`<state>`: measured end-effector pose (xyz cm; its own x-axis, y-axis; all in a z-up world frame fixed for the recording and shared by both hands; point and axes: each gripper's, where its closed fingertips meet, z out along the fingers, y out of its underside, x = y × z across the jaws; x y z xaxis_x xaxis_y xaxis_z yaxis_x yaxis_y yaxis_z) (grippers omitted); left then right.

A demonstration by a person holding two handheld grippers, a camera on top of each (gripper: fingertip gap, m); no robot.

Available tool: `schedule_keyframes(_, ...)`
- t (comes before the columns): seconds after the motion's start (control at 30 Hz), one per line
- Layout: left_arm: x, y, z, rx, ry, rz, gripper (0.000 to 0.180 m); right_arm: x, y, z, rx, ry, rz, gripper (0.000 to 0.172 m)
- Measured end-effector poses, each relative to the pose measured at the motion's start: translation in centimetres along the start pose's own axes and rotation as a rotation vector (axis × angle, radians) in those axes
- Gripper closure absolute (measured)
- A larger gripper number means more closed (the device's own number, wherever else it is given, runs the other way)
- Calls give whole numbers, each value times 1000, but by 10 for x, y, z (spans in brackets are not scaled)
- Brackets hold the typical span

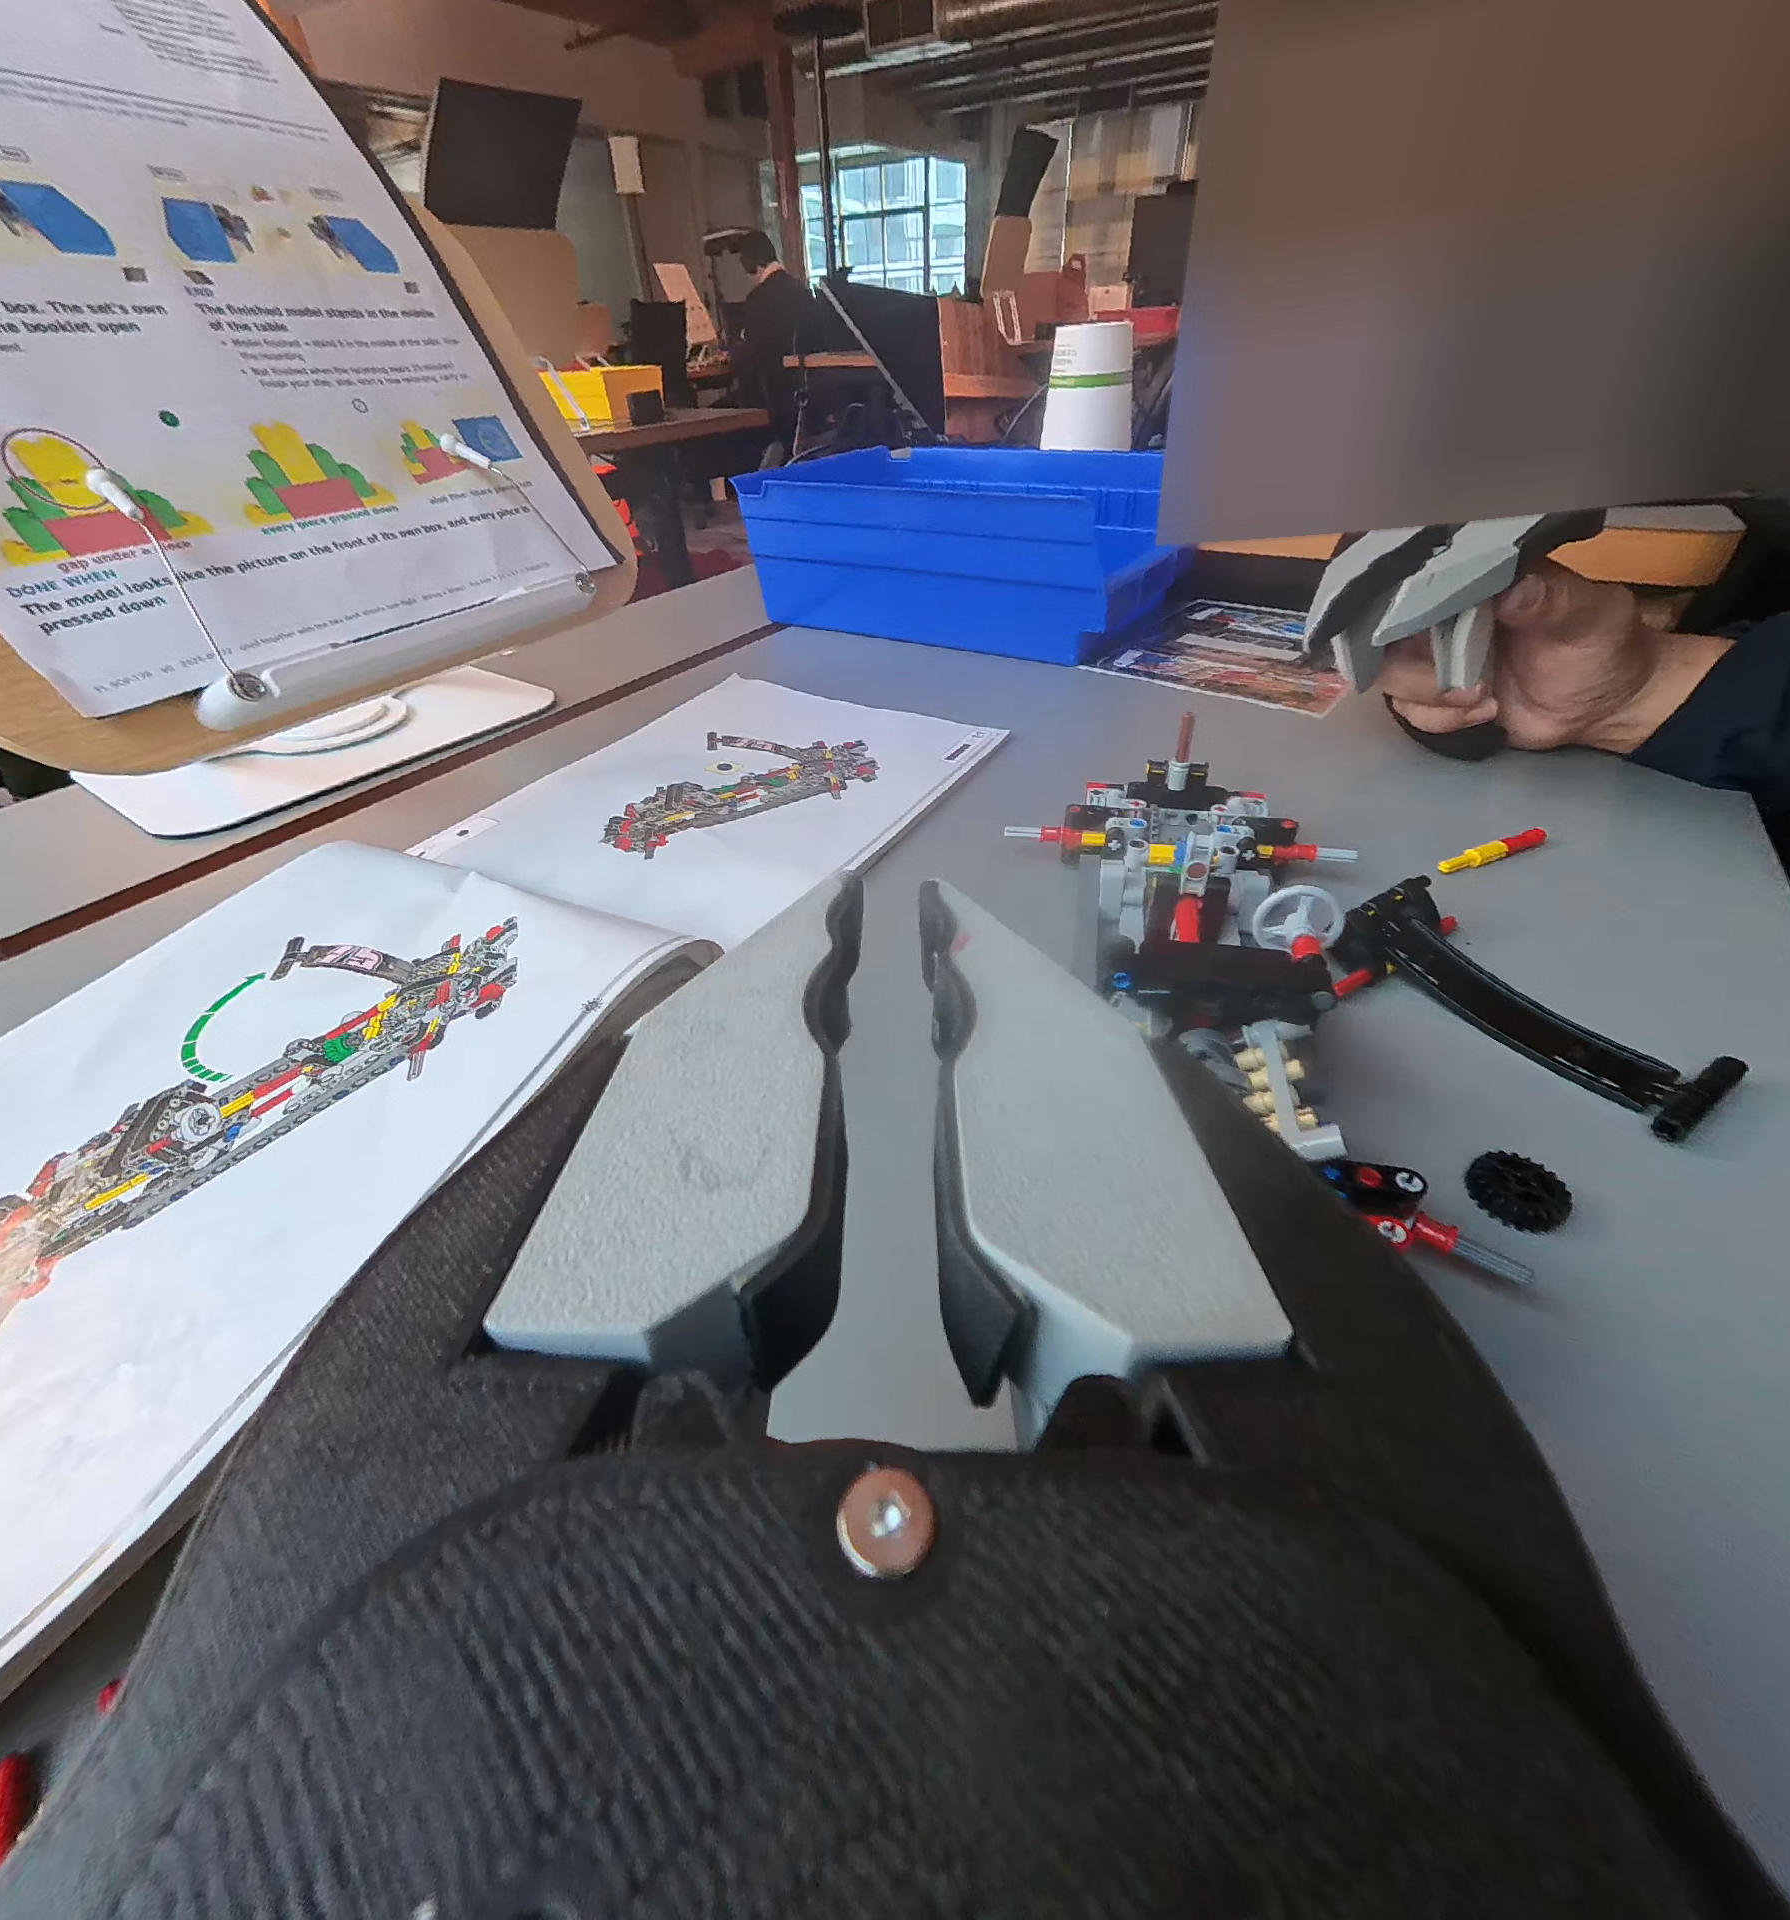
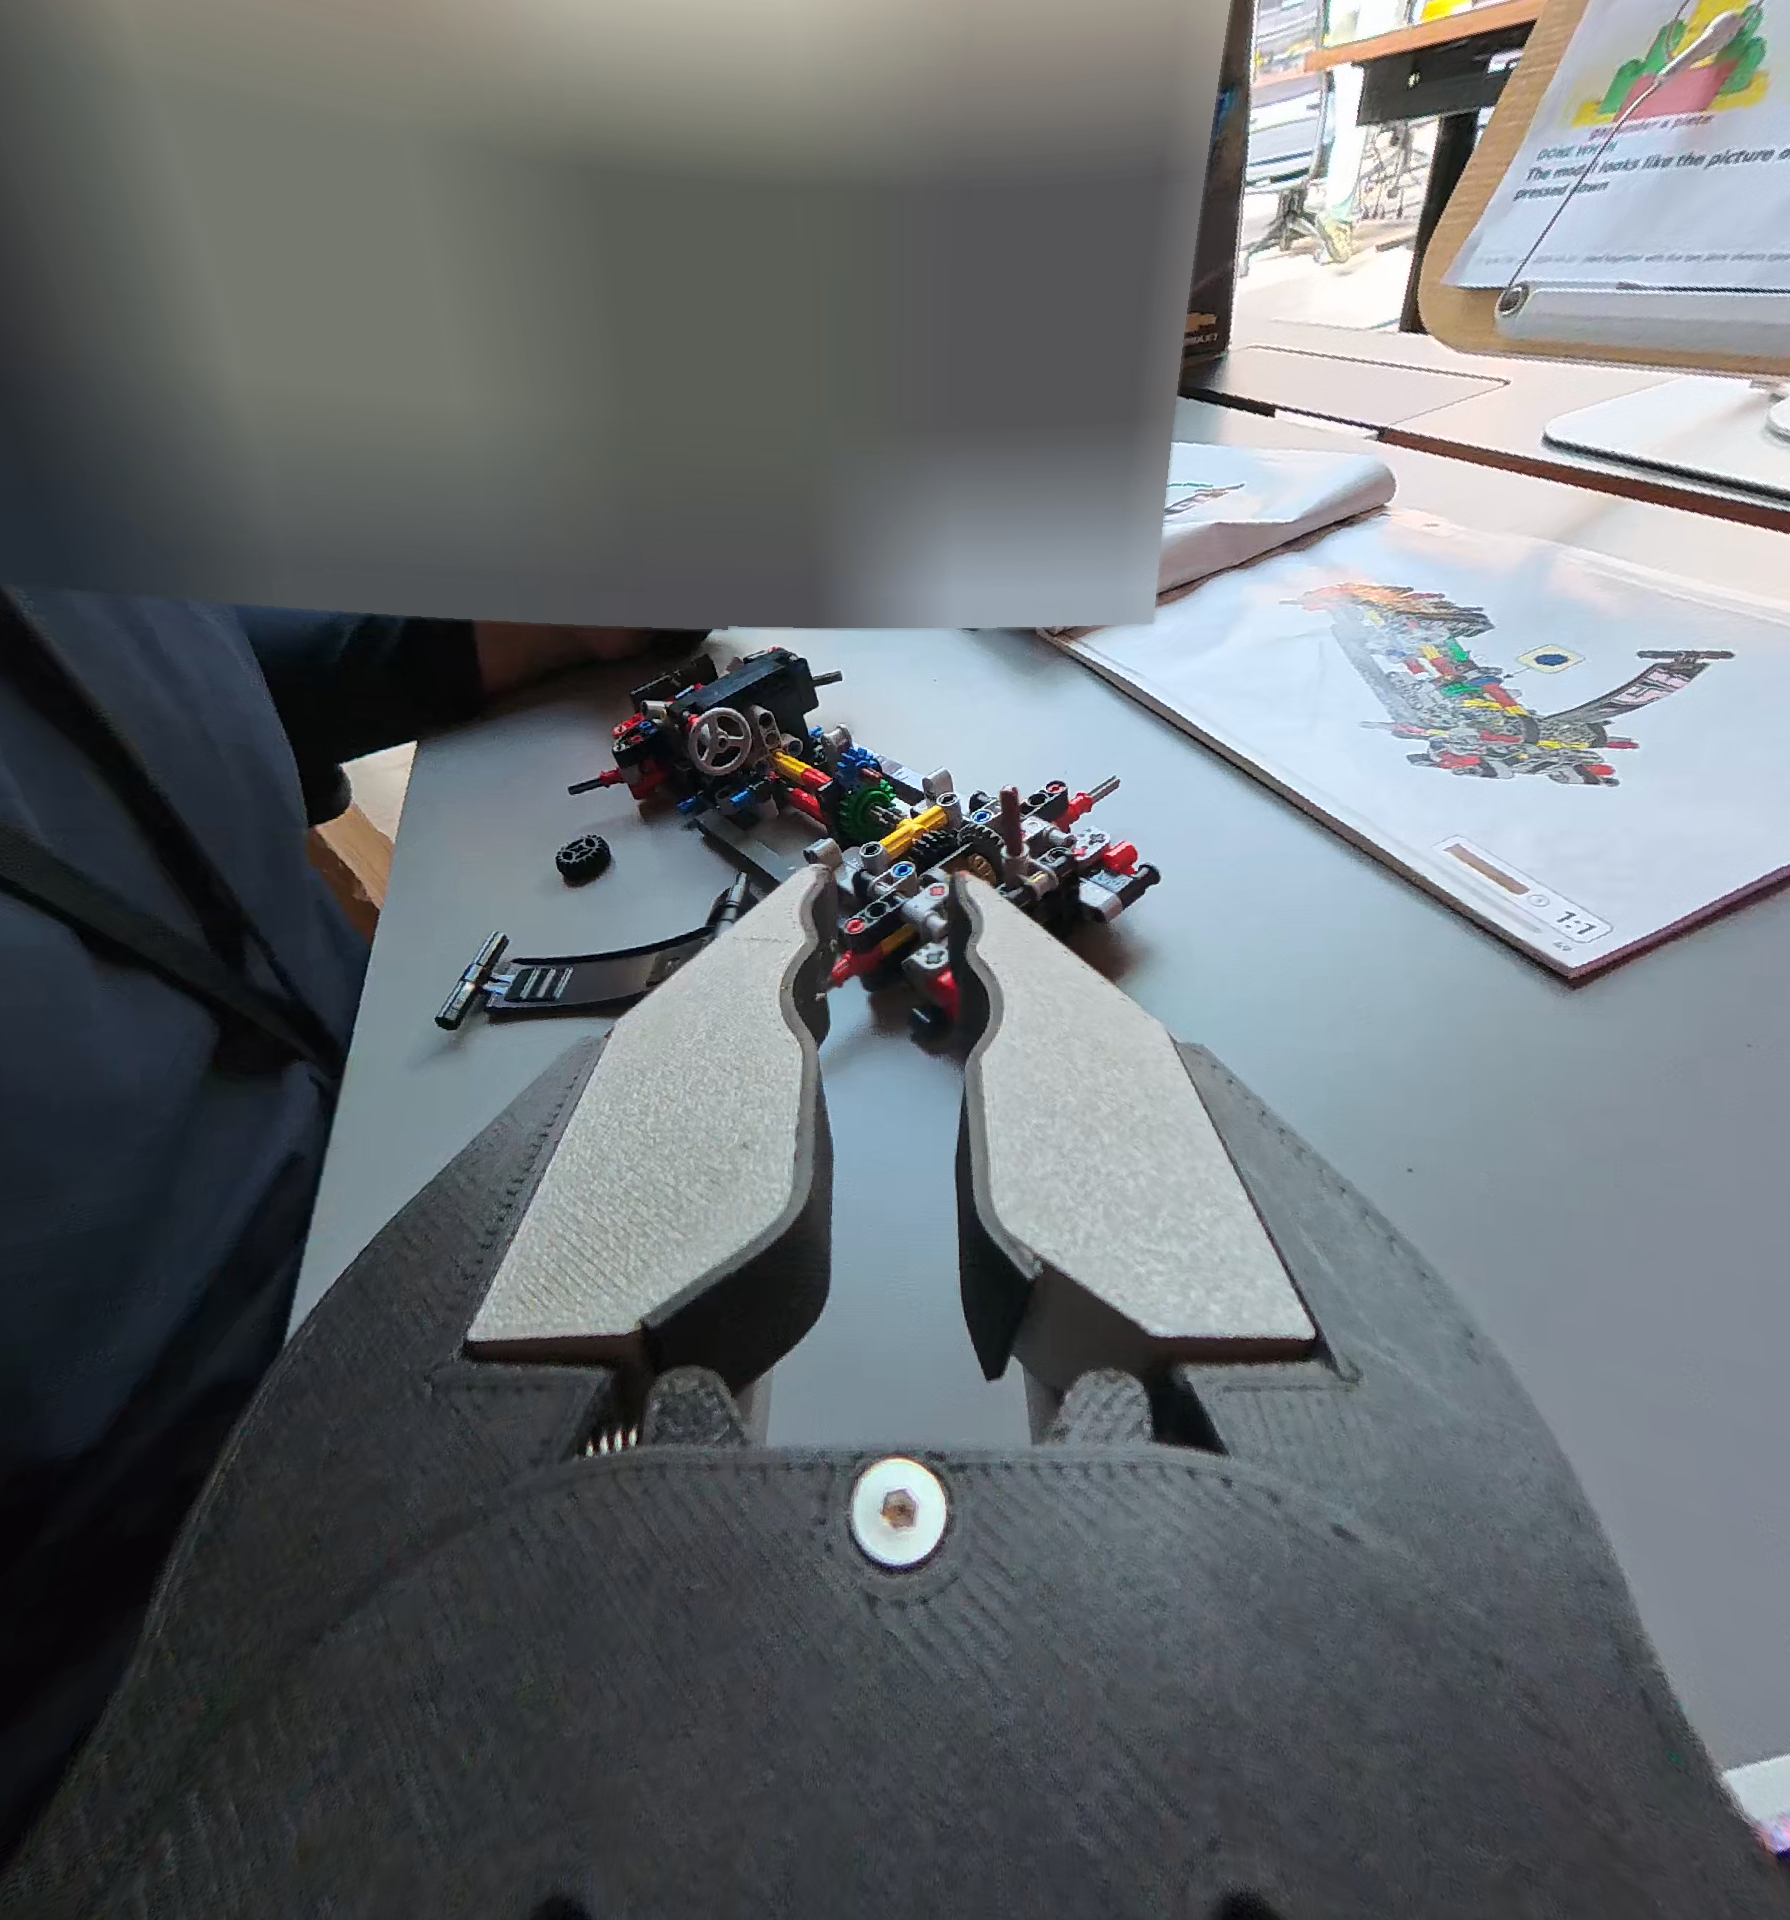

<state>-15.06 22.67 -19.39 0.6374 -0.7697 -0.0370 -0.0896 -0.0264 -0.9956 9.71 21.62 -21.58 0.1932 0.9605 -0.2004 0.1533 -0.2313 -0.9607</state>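
The left gripper [image 1: 886, 904] is held low over the desk [image 1: 1649, 1403], pointing forward and level. Its jaws stand slightly apart with bare desk visible between them; nothing is gripped. One open instruction booklet [image 1: 351, 1039] lies just left of the jaws. One partly built toy-brick car frame [image 1: 1197, 914] lies just right of the jaw tips.

The right gripper [image 2: 891, 894] is held above the desk, tilted down toward the same frame [image 2: 870, 821]. Its jaws are apart. The near end of the frame shows between the tips, but in the left wrist view this gripper [image 1: 1332, 655] is raised well clear of the frame in one hand [image 1: 1577, 675], so nothing is gripped.

Loose parts counted:
- One black gear [image 1: 1517, 1192], right of the left jaws.
- One curved black strip [image 1: 1514, 1003] with a cross-bar end, beside the frame.
- One yellow-and-red pin [image 1: 1490, 849], beyond the strip.

Further items:
- One blue bin [image 1: 953, 551], far ahead of the left jaws.
- One sheet stand [image 1: 247, 343], ahead and left.
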Motion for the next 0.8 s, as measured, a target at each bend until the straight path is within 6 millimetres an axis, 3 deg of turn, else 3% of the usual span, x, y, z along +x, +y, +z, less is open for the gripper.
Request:
schedule_keyframes(0.27,1,1,2,-7,15,0,172,4,1,3,-19,6,-17,154)
schedule_keyframes(0.4,11,2,4,-20,52,44,172,5,1,4,-23,18,-27,154)
schedule_keyframes(0.53,44,2,3,-53,183,66,174,5,3,5,-32,41,-48,155)
schedule_keyframes(0.63,102,6,1,-219,400,103,170,2,2,5,-24,45,-63,155)
schedule_keyframes(0.7,128,16,4,-348,427,206,165,-1,2,5,-19,44,-68,155)
schedule_keyframes(0.8,148,40,10,-512,395,310,157,-4,2,5,-16,41,-74,155)
